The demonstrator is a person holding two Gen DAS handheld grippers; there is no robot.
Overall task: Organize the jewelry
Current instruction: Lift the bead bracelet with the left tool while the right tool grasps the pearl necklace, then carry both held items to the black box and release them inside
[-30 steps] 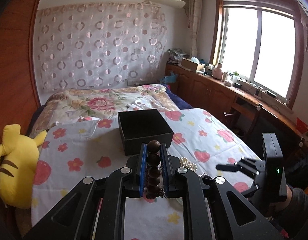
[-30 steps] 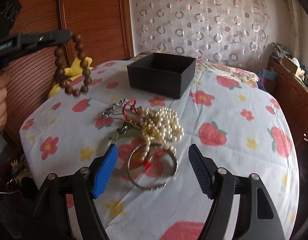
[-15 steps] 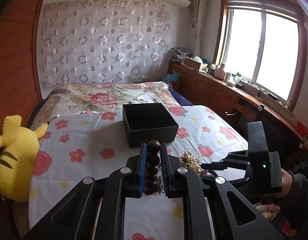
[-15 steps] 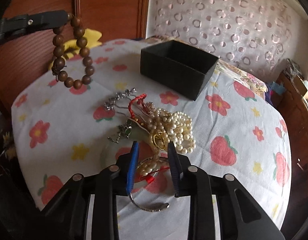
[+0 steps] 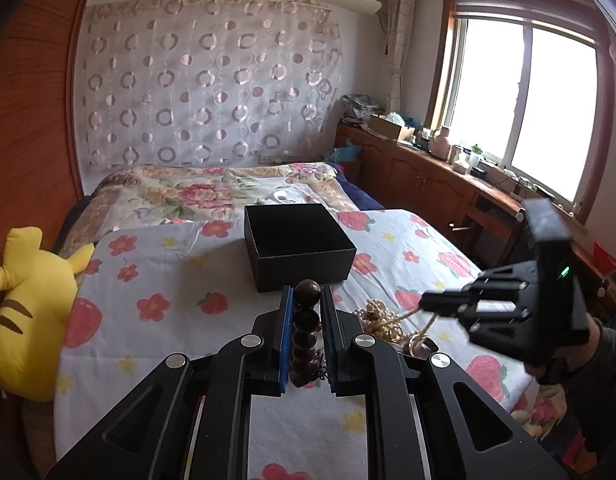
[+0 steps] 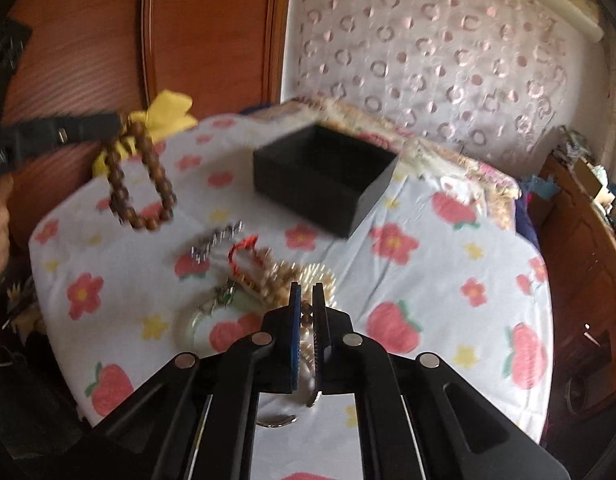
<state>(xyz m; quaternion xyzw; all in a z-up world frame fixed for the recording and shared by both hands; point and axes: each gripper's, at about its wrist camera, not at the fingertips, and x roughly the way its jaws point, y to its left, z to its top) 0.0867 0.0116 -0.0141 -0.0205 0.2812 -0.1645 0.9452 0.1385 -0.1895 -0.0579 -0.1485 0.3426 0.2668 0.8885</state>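
My left gripper (image 5: 306,296) is shut on a brown wooden bead bracelet (image 5: 306,332), held above the flowered cloth just before the open black box (image 5: 298,246). In the right wrist view the bracelet (image 6: 142,184) hangs from the left gripper (image 6: 116,124), left of the box (image 6: 323,176). My right gripper (image 6: 306,294) is shut on a strand of the pearl necklace (image 6: 308,280), and it lifts the strand from the jewelry pile (image 5: 381,318). The right gripper also shows in the left wrist view (image 5: 425,304).
A silver chain (image 6: 216,238), a red cord (image 6: 242,250) and a bangle (image 6: 200,320) lie in the pile. A yellow plush toy (image 5: 24,312) lies at the left edge. A wooden wall (image 6: 88,40) stands at the left, a cabinet (image 5: 447,184) at the right.
The right gripper closed from wide open onto the pearl strand and began lifting it. The left gripper with the bead bracelet moved closer to the box.
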